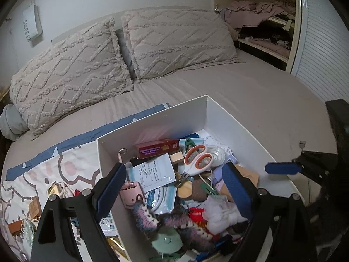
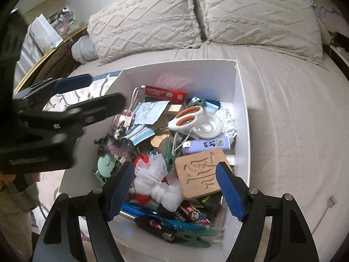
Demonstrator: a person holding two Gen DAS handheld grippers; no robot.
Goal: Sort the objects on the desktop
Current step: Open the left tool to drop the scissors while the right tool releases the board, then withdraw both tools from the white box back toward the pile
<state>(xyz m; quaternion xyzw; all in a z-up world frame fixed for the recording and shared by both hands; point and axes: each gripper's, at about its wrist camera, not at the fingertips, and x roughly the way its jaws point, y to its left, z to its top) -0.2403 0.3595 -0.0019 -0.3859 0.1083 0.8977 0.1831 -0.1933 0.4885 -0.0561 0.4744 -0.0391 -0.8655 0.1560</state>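
Hovering over the white box [image 2: 241,100] at frame centre, both tools were empty: left gripper [image 1: 174,187] jaws wide with nothing between the pads, right gripper [image 2: 175,187] spread about as wide above the white mesh bundle [image 2: 157,181] and wooden coaster [image 2: 201,174]. Clutter was piled and tangled: scissors [image 1: 197,161], crocheted piece [image 1: 152,216], red carton [image 1: 158,149]. More items sat lower left on the patterned cloth [image 1: 72,163]. Risk as I read it: grabbing into the heap snags neighbours, drags cords, or pinches two things together.
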